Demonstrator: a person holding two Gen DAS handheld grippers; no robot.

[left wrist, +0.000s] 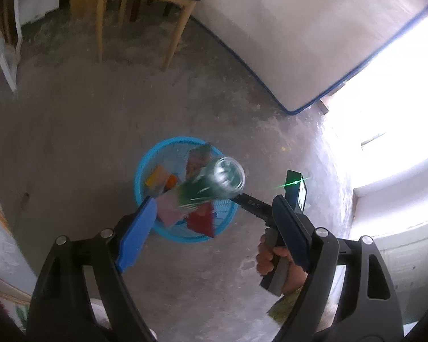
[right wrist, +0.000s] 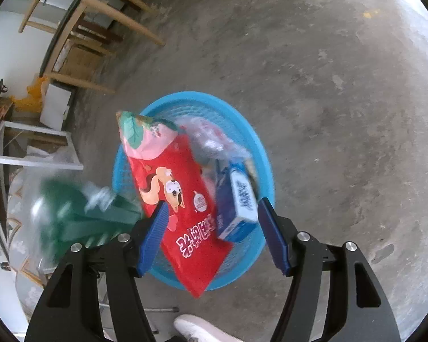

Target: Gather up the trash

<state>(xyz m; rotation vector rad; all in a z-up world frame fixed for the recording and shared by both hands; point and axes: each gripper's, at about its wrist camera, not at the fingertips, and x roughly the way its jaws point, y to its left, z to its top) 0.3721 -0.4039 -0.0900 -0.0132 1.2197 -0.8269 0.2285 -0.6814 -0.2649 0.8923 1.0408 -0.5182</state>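
Both grippers hang over the round blue mesh plastic basket (left wrist: pixel 145 171) on the grey concrete floor (left wrist: pixel 100 131); this looks like the drop step of the trash job.

The left gripper (left wrist: pixel 214 225) has its blue pads spread wide and nothing is pinched; a green see-through plastic bottle (left wrist: pixel 214 185) is blurred just past the tips, over the basket's near side, and seems to be falling loose. The right gripper (right wrist: pixel 211 236) is open too; a long red snack bag with a squirrel picture (right wrist: pixel 182 213) sits between its pads, but they do not squeeze it – it looks let go, and its low end pokes over the near rim. Other trash already lies inside, such as a blue and white box (right wrist: pixel 239 208).

To do this well, I would keep both hands over the middle of the basket, so things land inside and not on the rim; the red bag may tip out.

The floor around is mostly bare; a wooden chair (left wrist: pixel 145 17) and a white mattress with blue edging (left wrist: pixel 299 37) stand well apart, but a white shoe (right wrist: pixel 194 327) is near the basket.
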